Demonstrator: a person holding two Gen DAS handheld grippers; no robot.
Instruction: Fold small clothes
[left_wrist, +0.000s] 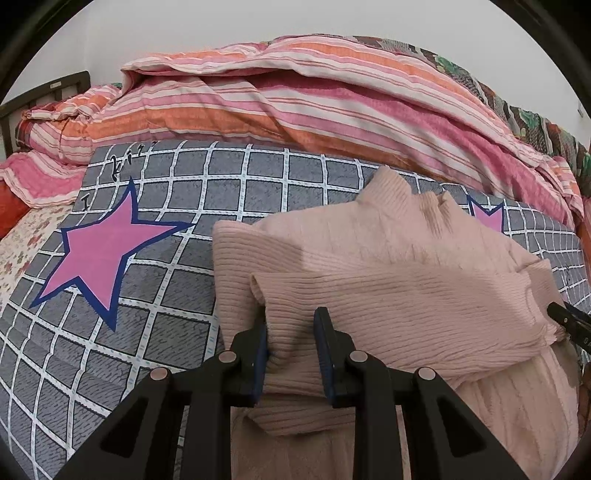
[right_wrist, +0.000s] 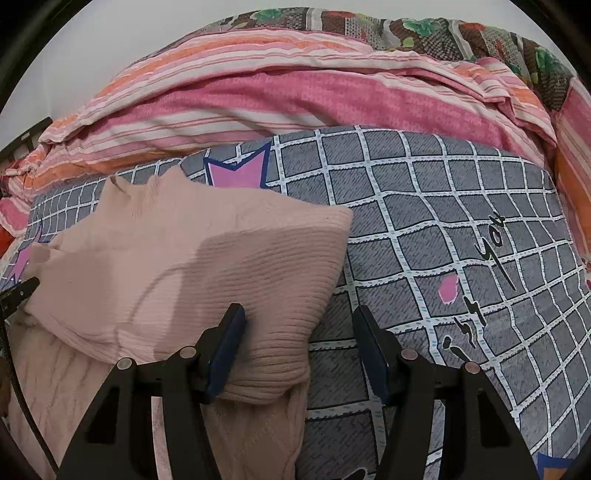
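Left tool (left_wrist: 291, 347) grips the folded sweater (left_wrist: 388, 266) on the bed (left_wrist: 166, 258); right tool (right_wrist: 299, 347) stands open.

Pink sweater (left_wrist: 388, 266) lower part cut off at frame bottom, far star (left_wrist: 487, 218) partly hidden behind it

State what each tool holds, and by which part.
Left tool holds the pink sweater by a bunched fold near its left edge. Right tool is open, holding nothing.
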